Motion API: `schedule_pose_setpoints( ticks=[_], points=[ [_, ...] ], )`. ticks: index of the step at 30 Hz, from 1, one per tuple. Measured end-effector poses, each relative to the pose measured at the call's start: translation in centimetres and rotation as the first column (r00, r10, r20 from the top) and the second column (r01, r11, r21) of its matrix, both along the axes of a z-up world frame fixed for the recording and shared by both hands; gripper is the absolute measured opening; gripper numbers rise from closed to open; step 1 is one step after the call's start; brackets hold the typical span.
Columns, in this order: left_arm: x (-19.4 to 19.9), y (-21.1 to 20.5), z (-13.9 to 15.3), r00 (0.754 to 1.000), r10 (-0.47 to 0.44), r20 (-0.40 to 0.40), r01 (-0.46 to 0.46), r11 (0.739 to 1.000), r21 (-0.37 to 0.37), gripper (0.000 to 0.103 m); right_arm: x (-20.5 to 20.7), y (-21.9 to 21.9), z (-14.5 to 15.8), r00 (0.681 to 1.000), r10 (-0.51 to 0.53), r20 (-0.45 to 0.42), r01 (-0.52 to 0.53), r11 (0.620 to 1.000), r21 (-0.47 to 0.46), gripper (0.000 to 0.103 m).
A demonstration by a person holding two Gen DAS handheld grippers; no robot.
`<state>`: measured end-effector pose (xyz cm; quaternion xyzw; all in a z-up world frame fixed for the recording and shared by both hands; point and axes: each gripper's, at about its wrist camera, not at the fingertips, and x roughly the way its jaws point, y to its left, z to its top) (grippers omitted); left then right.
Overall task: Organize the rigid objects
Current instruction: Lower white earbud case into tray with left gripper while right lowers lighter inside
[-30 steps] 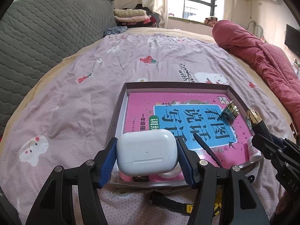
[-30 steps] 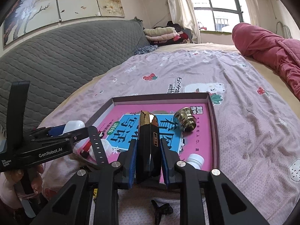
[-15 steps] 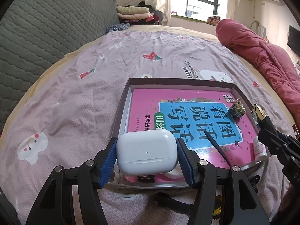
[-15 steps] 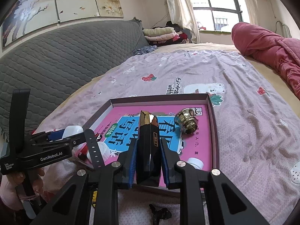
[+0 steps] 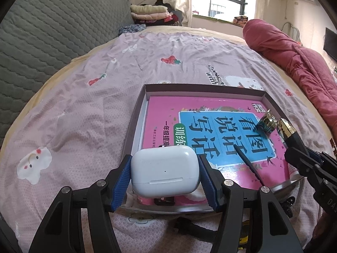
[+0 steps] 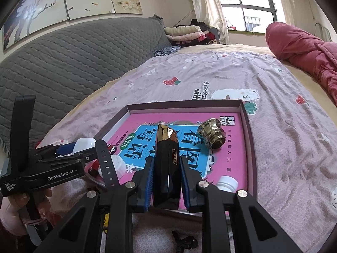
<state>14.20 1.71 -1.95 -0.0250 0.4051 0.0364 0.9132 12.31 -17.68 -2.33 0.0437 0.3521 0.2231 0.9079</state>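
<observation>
My left gripper [image 5: 165, 179] is shut on a white earbud case [image 5: 165, 174] and holds it over the near left corner of a shallow brown box [image 5: 202, 87]. A pink book [image 5: 189, 113] lies in the box. My right gripper [image 6: 166, 176] is shut on a black and gold faceted case [image 6: 167, 162], held upright over the near edge of the box [image 6: 185, 104]. A gold metal cap [image 6: 211, 132] lies on the book toward the right; it also shows in the left wrist view [image 5: 267, 123]. A black watch strap [image 6: 106, 164] rises from the near left of the box.
A small white bottle [image 6: 227, 182] lies at the near right of the box, a white lid [image 6: 118, 164] at the near left. A black clip [image 6: 185, 241] lies on the pink bedspread [image 6: 273, 109] in front. A red quilt [image 5: 294, 59] lies at right, a grey headboard [image 5: 52, 33] at left.
Both grippers have moved forward a little over the near edge of the box, each keeping its object. The box contents have not moved.
</observation>
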Motion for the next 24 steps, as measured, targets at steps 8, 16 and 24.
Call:
schedule_pose_setpoints(
  ticks=[8,16,24],
  points=[
    [0.4,-0.2,-0.6,1.0,0.002,-0.011,-0.002,1.0,0.001,0.063,0.4,0.9,-1.3,0.999,0.027,-0.048,-0.028,0.999,-0.03,0.024],
    [0.6,0.0,-1.2,1.0,0.005,-0.023,-0.005,1.0,-0.002,0.063,0.8,1.5,-2.1,0.997,0.034,-0.068,-0.037,0.998,-0.053,0.024],
    [0.6,0.0,-1.6,0.999,0.001,-0.035,-0.002,1.0,-0.007,0.063,1.5,1.3,-3.1,0.995,0.013,-0.104,-0.02,0.997,-0.073,0.024]
  ],
)
